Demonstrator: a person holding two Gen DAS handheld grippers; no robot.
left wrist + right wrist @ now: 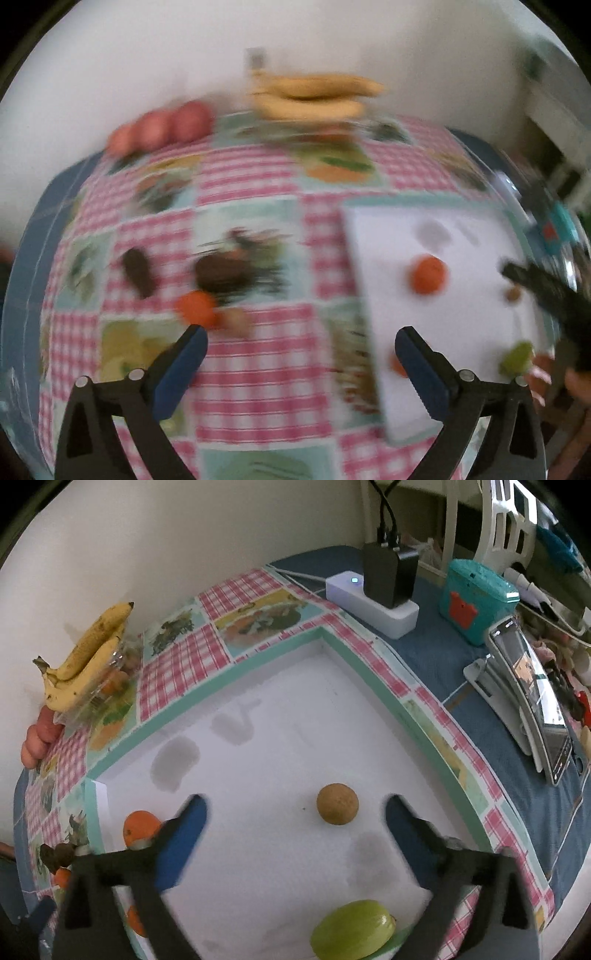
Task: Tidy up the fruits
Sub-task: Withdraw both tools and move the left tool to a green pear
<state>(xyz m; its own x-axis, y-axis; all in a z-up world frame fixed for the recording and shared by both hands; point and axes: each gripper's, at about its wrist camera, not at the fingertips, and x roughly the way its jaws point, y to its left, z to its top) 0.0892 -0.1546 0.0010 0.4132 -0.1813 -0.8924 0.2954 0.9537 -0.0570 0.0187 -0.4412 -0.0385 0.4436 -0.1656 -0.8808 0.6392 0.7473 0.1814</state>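
Overall, your checked tablecloth [173,657] covers most of the table, and the white sheet [280,738] lying on it is the landmark for all that follows.

Beyond the sheet's far-left corner, the banana bunch [86,657] rests on a clear plastic container [107,686] against the wall; pink-red fruits [38,734] sit just left of that. Off the sheet's far-right edge are a white power strip [369,598] with a black adapter [388,572], a teal box [476,598] and a phone [532,698] on a stand.

On the sheet: a green fruit [352,928] at the near edge, a round brown fruit [337,804] near the middle, an orange fruit [140,827] at the left edge. The left wrist view is motion-blurred; it shows another orange fruit [195,306] on the cloth left of the sheet.

Your right gripper [295,808] hangs above the sheet, jaws spread fully, gripping nothing; the brown fruit lies between the tips, untouched. Your left gripper [301,341] is likewise spread wide and empty, straddling the sheet's left edge.
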